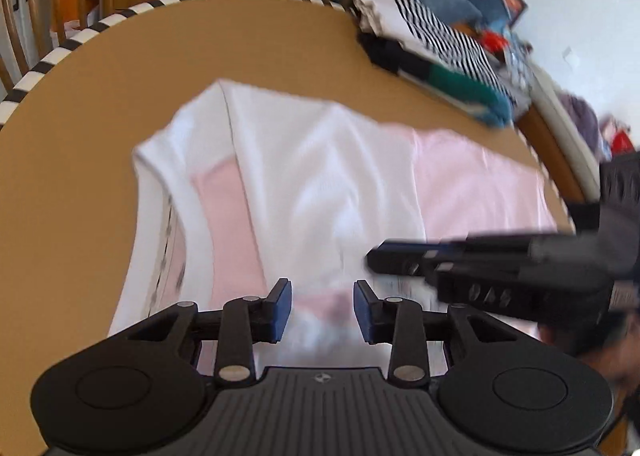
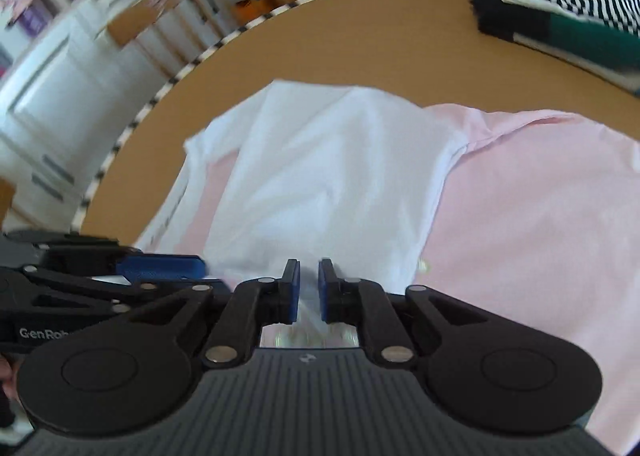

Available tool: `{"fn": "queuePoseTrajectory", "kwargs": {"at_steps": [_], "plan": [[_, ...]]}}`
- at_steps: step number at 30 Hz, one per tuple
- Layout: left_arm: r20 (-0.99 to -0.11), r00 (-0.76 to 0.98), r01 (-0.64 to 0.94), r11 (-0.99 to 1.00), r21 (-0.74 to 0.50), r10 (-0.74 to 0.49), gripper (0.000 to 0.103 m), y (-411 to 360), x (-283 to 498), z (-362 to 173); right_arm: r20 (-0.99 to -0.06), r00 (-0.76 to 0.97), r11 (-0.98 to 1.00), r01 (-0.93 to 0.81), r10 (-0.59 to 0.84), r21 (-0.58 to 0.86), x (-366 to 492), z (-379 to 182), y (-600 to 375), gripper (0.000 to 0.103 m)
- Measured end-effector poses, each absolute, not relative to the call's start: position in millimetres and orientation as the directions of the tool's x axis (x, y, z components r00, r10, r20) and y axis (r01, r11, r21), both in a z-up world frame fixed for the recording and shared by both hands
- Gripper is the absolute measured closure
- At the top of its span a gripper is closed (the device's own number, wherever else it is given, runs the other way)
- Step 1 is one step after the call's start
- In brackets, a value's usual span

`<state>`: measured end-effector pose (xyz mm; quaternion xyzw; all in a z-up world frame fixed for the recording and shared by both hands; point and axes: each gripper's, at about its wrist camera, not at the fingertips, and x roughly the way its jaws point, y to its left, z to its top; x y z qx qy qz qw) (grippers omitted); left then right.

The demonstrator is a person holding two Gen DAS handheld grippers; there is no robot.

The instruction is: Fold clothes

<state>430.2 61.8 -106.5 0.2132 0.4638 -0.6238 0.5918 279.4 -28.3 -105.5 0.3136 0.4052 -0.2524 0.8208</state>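
Surface: round tan table [image 1: 92, 128] with a black-and-white striped rim, wooden chairs and cabinets behind it.
Left view, garment: I see the pink-and-white shirt [image 1: 320, 176] spread across the table, a white panel turned over the pink body, pink showing at both sides.
Left view, stack: folded clothes [image 1: 436, 48], striped on top and dark and green beneath, sit at the far right edge, well apart from the shirt.
Left view, fingers: my left gripper [image 1: 322, 310] has its blue pads parted with cloth visible in the gap; I judge it open and holding nothing. My right gripper [image 1: 404, 256] reaches in from the right, low over the near hem.
Right view, garment: the shirt [image 2: 332, 176] fills the middle, the white fold creased, pink fabric lying flat to the right.
Right view, fingers: the right gripper [image 2: 309, 290] shows only a narrow gap; whether it pinches the hem I cannot tell.
Progress: I judge one fold made on this shirt; further folds and stacking remain.
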Motion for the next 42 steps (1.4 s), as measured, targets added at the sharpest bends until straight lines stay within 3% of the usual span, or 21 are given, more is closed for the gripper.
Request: {"fn": "queuePoseTrajectory", "kwargs": {"at_steps": [5, 8, 13, 16, 18, 20, 21, 26, 29, 31, 35, 42], "plan": [[-0.729, -0.038, 0.966, 0.161, -0.201, -0.683, 0.060, 60, 426, -90, -0.762, 0.572, 0.684, 0.687, -0.303, 0.245, 287, -87, -23, 0.090], [-0.798, -0.068, 0.963, 0.169, -0.208, -0.599, 0.066, 43, 423, -108, -0.795, 0.542, 0.659, 0.707, -0.273, 0.256, 297, -105, -24, 0.091], [-0.804, -0.037, 0.988, 0.098, -0.118, -0.593, 0.057, 51, 413, -118, -0.792, 0.529, 0.640, 0.730, -0.306, 0.240, 282, -111, -10, 0.091], [-0.781, -0.088, 0.961, 0.153, -0.230, -0.619, 0.058, 81, 430, -100, -0.750, 0.559, 0.559, 0.769, -0.354, 0.309, 243, -84, 7, 0.089], [-0.758, -0.124, 0.929, 0.195, -0.315, -0.640, 0.044, 103, 443, -86, -0.702, 0.586, 0.506, 0.783, -0.404, 0.362, 210, -62, 24, 0.088], [-0.741, -0.144, 0.892, 0.237, -0.384, -0.656, 0.037, 128, 456, -75, -0.663, 0.573, 0.451, 0.811, -0.481, 0.374, 163, -44, 52, 0.080], [-0.736, -0.152, 0.875, 0.257, -0.411, -0.660, 0.037, 144, 462, -73, -0.653, 0.558, 0.406, 0.827, -0.512, 0.388, 140, -42, 66, 0.073], [-0.741, -0.213, 0.716, 0.415, -0.562, -0.636, 0.037, 211, 491, -88, -0.627, 0.465, 0.000, 0.803, -0.625, 0.596, 8, -57, 134, 0.072], [-0.753, -0.222, 0.624, 0.503, -0.598, -0.620, 0.037, 240, 499, -97, -0.615, 0.434, -0.176, 0.706, -0.659, 0.686, -49, -73, 165, 0.071], [-0.752, -0.236, 0.554, 0.551, -0.625, -0.616, 0.037, 256, 503, -103, -0.608, 0.424, -0.235, 0.656, -0.671, 0.717, -75, -81, 180, 0.064], [-0.732, -0.226, 0.427, 0.610, -0.668, -0.643, 0.038, 275, 498, -117, -0.596, 0.433, -0.314, 0.561, -0.677, 0.765, -115, -99, 198, 0.063], [-0.735, -0.101, 0.347, 0.669, -0.657, -0.670, 0.044, 293, 467, -130, -0.655, 0.404, -0.447, 0.498, -0.639, 0.743, -148, -129, 212, 0.063]]}}
